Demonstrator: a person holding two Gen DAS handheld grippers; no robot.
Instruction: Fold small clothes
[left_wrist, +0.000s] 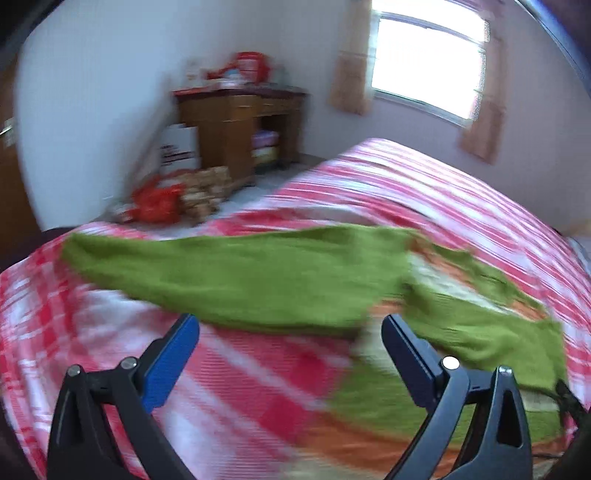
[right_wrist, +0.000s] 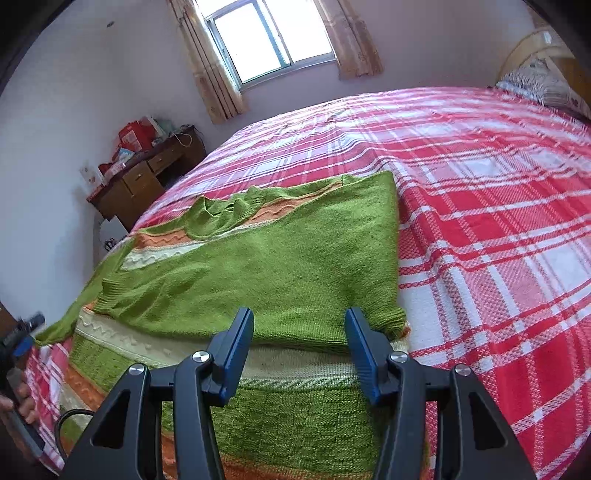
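A green knitted sweater (right_wrist: 258, 266) with orange and cream bands lies flat on the red-and-white plaid bed cover (right_wrist: 498, 184). Its right sleeve is folded across the body. The left sleeve (left_wrist: 221, 273) stretches out to the left over the cover (left_wrist: 424, 184). My left gripper (left_wrist: 291, 319) is open wide just short of that sleeve, with nothing between its blue pads; the view is motion-blurred. My right gripper (right_wrist: 299, 312) is open above the sweater's lower half and grips nothing. In the right wrist view, the left gripper (right_wrist: 22, 343) shows at the left edge by the sleeve's cuff, held in a hand.
A wooden desk (left_wrist: 236, 125) with red boxes on top stands against the far wall. Red bags (left_wrist: 159, 201) and cartons lie on the floor beside it. A curtained window (right_wrist: 269, 40) is behind the bed. A pillow (right_wrist: 543, 85) lies at the bed's head.
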